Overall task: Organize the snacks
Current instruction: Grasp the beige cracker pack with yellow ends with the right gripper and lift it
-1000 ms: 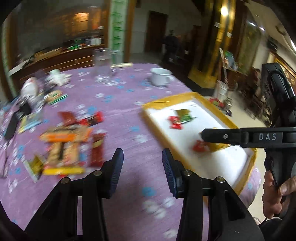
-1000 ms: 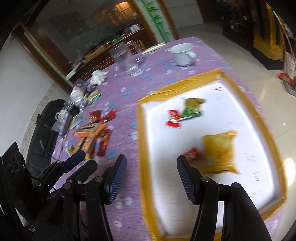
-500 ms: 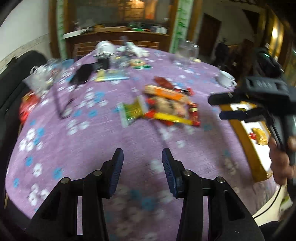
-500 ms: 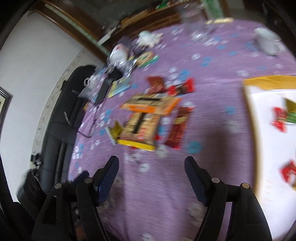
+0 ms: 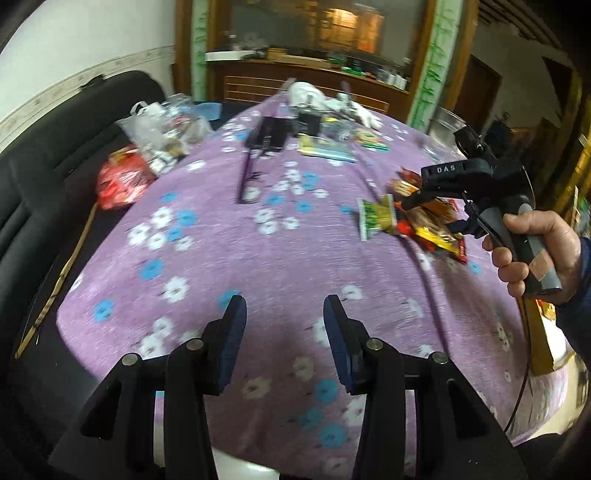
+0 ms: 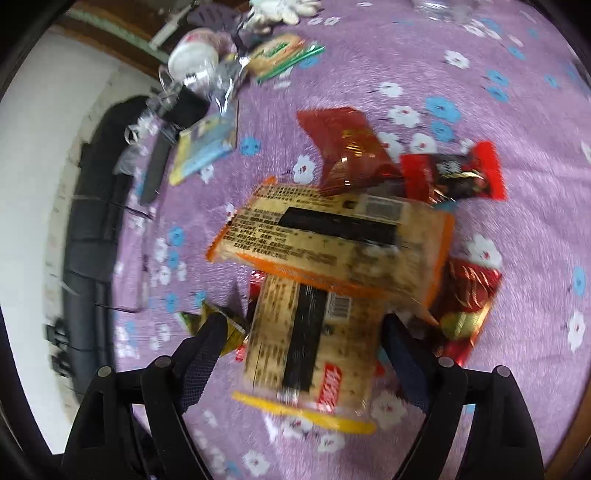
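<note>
Having swung away from the tray, now hovering right gripper (image 6: 299, 332), jaws wide and empty, astride yellow-edged cracker pack (image 6: 306, 339) in snack pile; next pick beginning. Left gripper (image 5: 281, 325) idling, parted, empty.

Counter (image 5: 229, 258): round-edged, draped in purple cloth with white and blue flower print; fills most of both views.

Black sofa (image 5: 33, 177): along the left side of the counter, dark padded cushions, close against the counter edge.

White wall (image 5: 74, 44): behind the sofa, far left, with a pale patterned border strip (image 5: 88, 79) running across it at sofa-back level.

Wooden cabinet (image 5: 314, 85): far side, beyond the counter; brown slatted front, cluttered shelf top, large glass panel (image 5: 325, 26) above reflecting warm orange light.

Green bamboo-pattern strips (image 5: 432, 62) frame the cabinet opening.

Dark wooden door (image 5: 480, 92): far right, dim.
</note>
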